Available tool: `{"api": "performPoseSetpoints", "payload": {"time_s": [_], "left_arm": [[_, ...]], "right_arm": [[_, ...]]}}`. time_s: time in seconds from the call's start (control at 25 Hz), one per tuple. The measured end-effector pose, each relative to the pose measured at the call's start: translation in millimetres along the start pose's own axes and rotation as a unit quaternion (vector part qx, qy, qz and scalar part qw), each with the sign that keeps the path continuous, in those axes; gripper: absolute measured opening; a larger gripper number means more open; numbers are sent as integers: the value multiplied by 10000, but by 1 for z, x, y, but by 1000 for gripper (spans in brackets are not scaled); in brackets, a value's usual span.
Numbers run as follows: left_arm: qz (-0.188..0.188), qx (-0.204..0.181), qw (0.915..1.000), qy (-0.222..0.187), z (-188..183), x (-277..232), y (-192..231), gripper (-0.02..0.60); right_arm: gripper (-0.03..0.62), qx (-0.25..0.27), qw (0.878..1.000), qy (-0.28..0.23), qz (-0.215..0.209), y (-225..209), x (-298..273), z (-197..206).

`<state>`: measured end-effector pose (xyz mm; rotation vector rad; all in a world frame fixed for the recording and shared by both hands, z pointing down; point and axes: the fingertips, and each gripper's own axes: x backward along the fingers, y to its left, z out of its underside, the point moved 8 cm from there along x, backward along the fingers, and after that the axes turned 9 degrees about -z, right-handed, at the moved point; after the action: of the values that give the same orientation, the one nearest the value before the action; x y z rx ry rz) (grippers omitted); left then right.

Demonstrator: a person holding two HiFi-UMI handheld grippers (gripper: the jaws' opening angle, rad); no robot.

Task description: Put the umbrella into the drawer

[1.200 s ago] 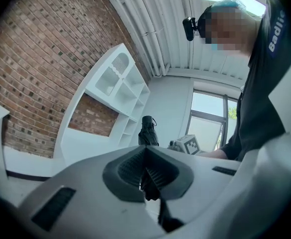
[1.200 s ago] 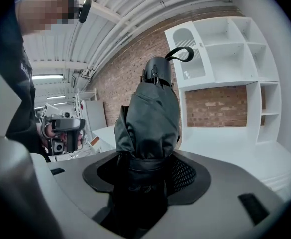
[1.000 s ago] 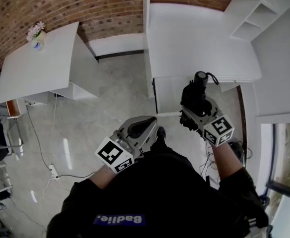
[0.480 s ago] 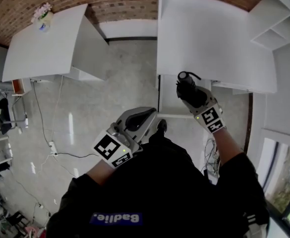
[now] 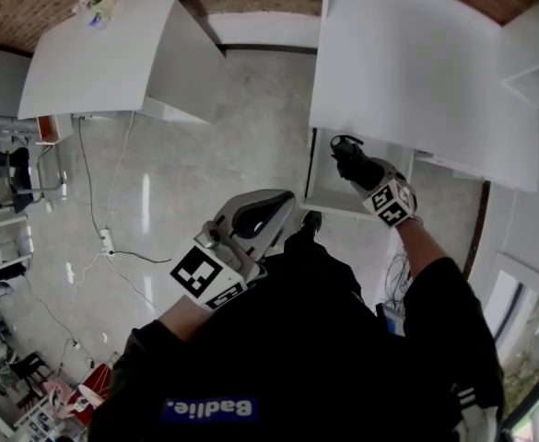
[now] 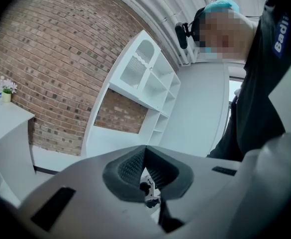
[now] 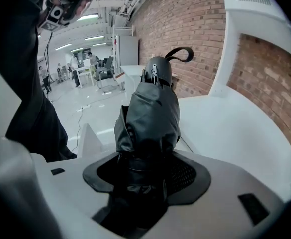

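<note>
Two grippers: right gripper (image 5: pixel 359 167) clenched on the one folded black umbrella (image 7: pixel 152 111), strap loop at its far end, held above the one open drawer (image 5: pixel 322 206) of the white cabinet (image 5: pixel 416 72); left gripper (image 5: pixel 262 217) pinched together on nothing, well apart from the drawer, near the dark jacket (image 5: pixel 324 357)

The folded black fabric umbrella (image 5: pixel 345 151) is sitting between the jaws of the right gripper (image 5: pixel 357 169), over the open white drawer (image 5: pixel 329 196) at two o'clock. The white cabinet top (image 5: pixel 407 72) is lying just behind it. The left gripper (image 5: pixel 271 219) is hovering left of the drawer. The white table (image 5: pixel 103 53) is standing at ten o'clock, well apart.
</note>
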<state>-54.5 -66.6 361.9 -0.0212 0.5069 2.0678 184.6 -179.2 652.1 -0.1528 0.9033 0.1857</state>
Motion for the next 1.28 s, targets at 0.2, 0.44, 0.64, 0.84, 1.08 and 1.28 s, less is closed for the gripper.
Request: {"api": "performPoseSetpoints", "payload": {"time_s": [0.2, 0.44, 0.64, 0.84, 1.08, 1.28], "left_arm": [[-105, -43, 9999, -7, -3, -8, 0, -3], [-287, 1, 9996, 51, 0, -6, 3, -3], [-493, 56, 9987, 120, 7, -3, 5, -3], [-639, 88, 9977, 190, 13, 1, 9, -3], [-806, 185, 9962, 288, 19, 6, 12, -3], [-920, 270, 9947, 376, 25, 12, 17, -3]], "right_arm": [[267, -33, 9990, 399, -184, -10, -37, 26], [267, -183, 9956, 820, -412, -19, -74, 50], [267, -401, 9896, 1273, -544, -24, -101, 78], [267, -608, 9830, 1632, -586, -30, -123, 96], [267, -742, 9745, 2036, -578, -37, -142, 108], [267, -938, 9653, 2356, -628, -37, -153, 119]]}}
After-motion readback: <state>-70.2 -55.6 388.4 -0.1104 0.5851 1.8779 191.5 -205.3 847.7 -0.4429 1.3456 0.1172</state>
